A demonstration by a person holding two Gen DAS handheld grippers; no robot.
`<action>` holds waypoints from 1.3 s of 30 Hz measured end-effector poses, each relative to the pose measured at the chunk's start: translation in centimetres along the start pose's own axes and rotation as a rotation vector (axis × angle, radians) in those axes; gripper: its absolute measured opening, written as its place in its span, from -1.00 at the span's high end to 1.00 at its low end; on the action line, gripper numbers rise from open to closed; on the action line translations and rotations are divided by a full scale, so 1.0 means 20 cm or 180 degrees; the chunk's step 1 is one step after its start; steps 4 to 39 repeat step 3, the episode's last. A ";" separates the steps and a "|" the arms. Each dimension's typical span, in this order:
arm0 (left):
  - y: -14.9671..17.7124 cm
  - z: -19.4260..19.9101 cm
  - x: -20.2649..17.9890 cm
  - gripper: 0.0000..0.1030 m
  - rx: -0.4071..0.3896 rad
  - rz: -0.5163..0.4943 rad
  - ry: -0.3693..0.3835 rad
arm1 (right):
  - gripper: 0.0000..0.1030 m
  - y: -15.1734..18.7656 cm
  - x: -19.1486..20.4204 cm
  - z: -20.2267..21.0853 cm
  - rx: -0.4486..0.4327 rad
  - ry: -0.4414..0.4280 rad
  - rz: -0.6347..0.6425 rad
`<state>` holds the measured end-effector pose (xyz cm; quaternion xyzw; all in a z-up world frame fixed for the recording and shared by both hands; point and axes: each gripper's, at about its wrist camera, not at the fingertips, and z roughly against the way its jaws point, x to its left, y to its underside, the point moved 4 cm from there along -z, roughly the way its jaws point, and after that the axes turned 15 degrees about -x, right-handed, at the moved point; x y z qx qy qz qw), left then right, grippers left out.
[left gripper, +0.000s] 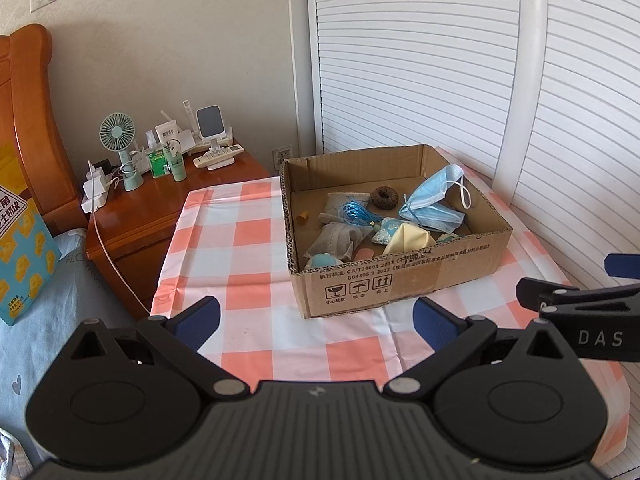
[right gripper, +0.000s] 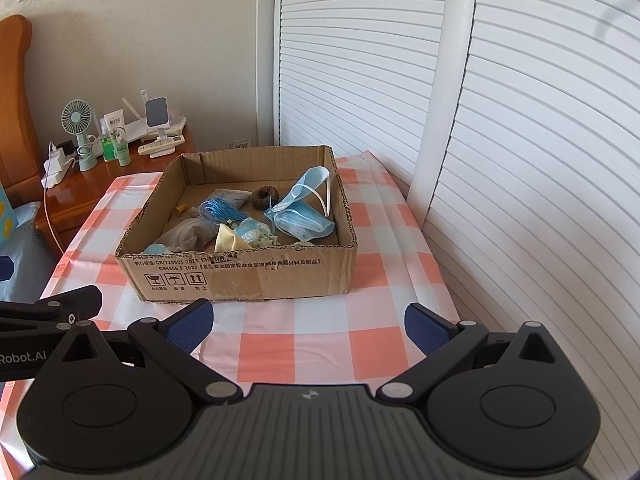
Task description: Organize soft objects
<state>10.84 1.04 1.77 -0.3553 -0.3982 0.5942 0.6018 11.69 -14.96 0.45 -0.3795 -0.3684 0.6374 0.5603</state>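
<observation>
A shallow cardboard box [left gripper: 400,284] [right gripper: 248,276] stands on a table with a pink-and-white checked cloth [left gripper: 248,240] [right gripper: 320,332]. In it lie blue face masks [left gripper: 434,196] [right gripper: 306,208], a brown knitted ring [left gripper: 385,197] [right gripper: 262,198], a blue cord bundle [left gripper: 354,214] [right gripper: 218,210], grey cloth pouches [left gripper: 336,236] [right gripper: 188,234] and a pale yellow cloth [left gripper: 408,236] [right gripper: 228,238]. My left gripper [left gripper: 316,318] is open and empty, just in front of the box. My right gripper [right gripper: 308,322] is open and empty, also in front of the box.
A wooden nightstand [left gripper: 168,204] [right gripper: 80,188] at the left holds a small fan [left gripper: 120,136], bottles, chargers and a remote. White louvred doors [left gripper: 440,60] [right gripper: 520,120] stand behind and to the right. A bed with blue bedding [left gripper: 52,312] lies at the left.
</observation>
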 end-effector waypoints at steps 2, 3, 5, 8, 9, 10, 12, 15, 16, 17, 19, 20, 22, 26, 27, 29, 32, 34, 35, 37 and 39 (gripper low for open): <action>0.00 0.00 0.00 -0.98 0.0000 -0.0003 0.0001 | -1.00 0.00 0.00 0.00 0.0000 0.0001 0.0000; 0.00 0.00 0.00 -0.98 0.0001 -0.0004 0.0001 | -1.00 0.00 0.00 0.00 0.0000 0.0002 0.0001; 0.00 0.00 0.00 -0.98 0.0001 -0.0004 0.0001 | -1.00 0.00 0.00 0.00 0.0000 0.0002 0.0001; 0.00 0.00 0.00 -0.98 0.0001 -0.0004 0.0001 | -1.00 0.00 0.00 0.00 0.0000 0.0002 0.0001; 0.00 0.00 0.00 -0.98 0.0001 -0.0004 0.0001 | -1.00 0.00 0.00 0.00 0.0000 0.0002 0.0001; 0.00 0.00 0.00 -0.98 0.0001 -0.0004 0.0001 | -1.00 0.00 0.00 0.00 0.0000 0.0002 0.0001; 0.00 0.00 0.00 -0.98 0.0001 -0.0004 0.0001 | -1.00 0.00 0.00 0.00 0.0000 0.0002 0.0001; 0.00 0.00 0.00 -0.98 0.0001 -0.0004 0.0001 | -1.00 0.00 0.00 0.00 0.0000 0.0002 0.0001; 0.00 0.00 0.00 -0.98 0.0001 -0.0004 0.0001 | -1.00 0.00 0.00 0.00 0.0000 0.0002 0.0001; 0.00 0.00 0.00 -0.98 0.0001 -0.0004 0.0001 | -1.00 0.00 0.00 0.00 0.0000 0.0002 0.0001; 0.00 0.00 0.00 -0.98 0.0001 -0.0004 0.0001 | -1.00 0.00 0.00 0.00 0.0000 0.0002 0.0001; 0.00 0.00 0.00 -0.98 0.0001 -0.0004 0.0001 | -1.00 0.00 0.00 0.00 0.0000 0.0002 0.0001; 0.00 0.00 0.00 -0.98 0.0001 -0.0004 0.0001 | -1.00 0.00 0.00 0.00 0.0000 0.0002 0.0001; 0.00 0.00 0.00 -0.98 0.0001 -0.0004 0.0001 | -1.00 0.00 0.00 0.00 0.0000 0.0002 0.0001; 0.00 0.00 0.00 -0.98 0.0001 -0.0004 0.0001 | -1.00 0.00 0.00 0.00 0.0000 0.0002 0.0001; 0.00 0.00 0.00 -0.98 0.0001 -0.0004 0.0001 | -1.00 0.00 0.00 0.00 0.0000 0.0002 0.0001; 0.00 0.00 0.00 -0.98 0.0001 -0.0004 0.0001 | -1.00 0.00 0.00 0.00 0.0000 0.0002 0.0001; 0.00 0.00 0.00 -0.98 0.0001 -0.0004 0.0001 | -1.00 0.00 0.00 0.00 0.0000 0.0002 0.0001; 0.00 0.00 0.00 -0.98 0.0001 -0.0004 0.0001 | -1.00 0.00 0.00 0.00 0.0000 0.0002 0.0001; 0.00 0.00 0.00 -0.98 0.0001 -0.0004 0.0001 | -1.00 0.00 0.00 0.00 0.0000 0.0002 0.0001; 0.00 0.00 0.00 -0.98 0.0001 -0.0004 0.0001 | -1.00 0.00 0.00 0.00 0.0000 0.0002 0.0001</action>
